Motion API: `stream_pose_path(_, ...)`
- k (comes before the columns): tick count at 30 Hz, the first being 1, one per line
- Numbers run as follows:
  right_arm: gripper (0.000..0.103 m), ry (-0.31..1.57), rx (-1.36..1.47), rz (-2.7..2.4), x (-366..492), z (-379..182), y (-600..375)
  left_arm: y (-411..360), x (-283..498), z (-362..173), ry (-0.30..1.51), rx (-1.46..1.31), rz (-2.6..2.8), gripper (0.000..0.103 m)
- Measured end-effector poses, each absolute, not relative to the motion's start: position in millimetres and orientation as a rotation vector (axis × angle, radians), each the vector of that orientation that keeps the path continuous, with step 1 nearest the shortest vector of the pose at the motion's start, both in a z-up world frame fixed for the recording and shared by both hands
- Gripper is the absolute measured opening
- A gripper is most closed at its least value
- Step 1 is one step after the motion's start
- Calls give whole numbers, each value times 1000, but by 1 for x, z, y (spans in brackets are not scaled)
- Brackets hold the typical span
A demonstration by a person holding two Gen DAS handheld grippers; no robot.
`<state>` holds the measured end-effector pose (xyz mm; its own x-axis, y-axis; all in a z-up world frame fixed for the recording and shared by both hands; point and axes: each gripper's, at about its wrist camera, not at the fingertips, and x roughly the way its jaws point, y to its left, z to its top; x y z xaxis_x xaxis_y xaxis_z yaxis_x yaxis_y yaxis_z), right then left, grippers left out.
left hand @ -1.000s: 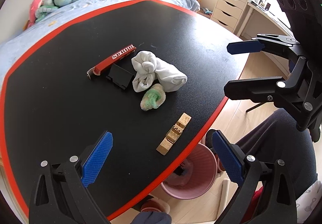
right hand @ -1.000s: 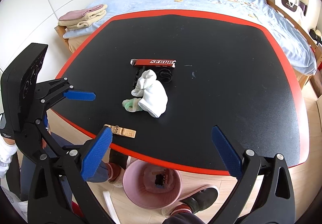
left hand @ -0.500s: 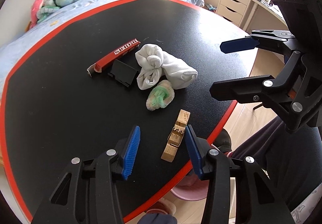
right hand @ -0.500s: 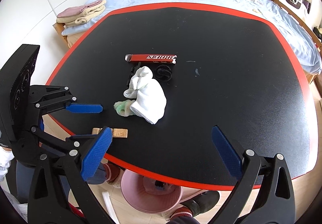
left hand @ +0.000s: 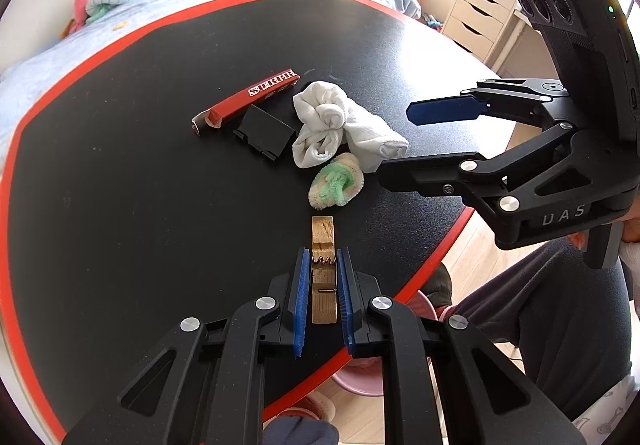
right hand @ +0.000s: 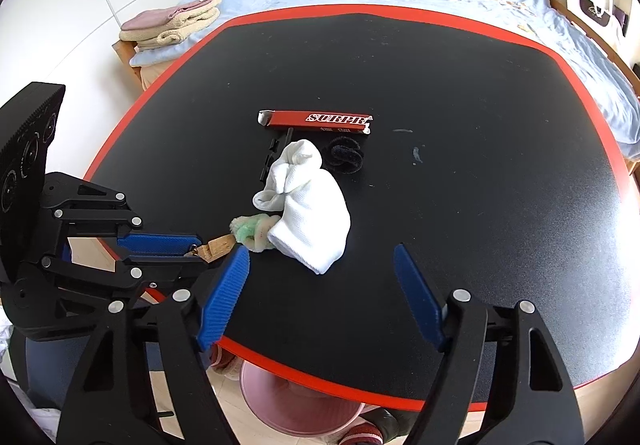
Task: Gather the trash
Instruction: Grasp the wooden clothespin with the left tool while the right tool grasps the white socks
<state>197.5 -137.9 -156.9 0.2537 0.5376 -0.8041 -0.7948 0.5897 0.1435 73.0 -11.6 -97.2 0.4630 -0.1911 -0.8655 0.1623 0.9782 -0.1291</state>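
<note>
Wooden clothespin [left hand: 323,273], ridged and rectangular, is pinched by the left gripper [left hand: 323,285]; right gripper [right hand: 320,297] gapes wide at 3 o'clock.

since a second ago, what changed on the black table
The left gripper came down and forward over the wooden clothespin, and its fingers closed from wide open onto the pin's sides. The right gripper stayed open. The white rolled sock, red wrapper and green fuzzy scrap did not move.

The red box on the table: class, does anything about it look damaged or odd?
Yes. The red box lies flat with its ends torn open, white ragged edges showing at both ends. It looks empty and used, beside the white cloth.
</note>
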Motion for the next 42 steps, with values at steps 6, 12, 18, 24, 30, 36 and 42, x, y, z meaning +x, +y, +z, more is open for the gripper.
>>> stream_pose_path(6, 32, 947, -325, 924, 199, -159, -134, -7, 74, -98, 1067, -42, -212, 14)
stream_pose_path(12, 13, 934, -317, 913, 197, -156, -139, -6, 72, -97, 1061, -50, -208, 14)
stream_pose_path(18, 11, 910, -305, 899, 194, -145, -149, -6, 69, -88, 1044, -55, -199, 14)
stream_pose_path(24, 11, 884, -296, 892, 181, -128, -162, -7, 58, -71, 1017, -52, -191, 14)
stream_pose_path(30, 11, 869, -267, 889, 162, -112, -183, -13, 43, -54, 991, -52, -191, 14)
stream_pose_path(36, 11, 870, -270, 885, 137, -105, -202, -23, 28, -42, 965, -52, -199, 14)
stream_pose_path(42, 11, 879, -277, 878, 113, -102, -220, -37, 16, -36, 952, -49, -208, 14)
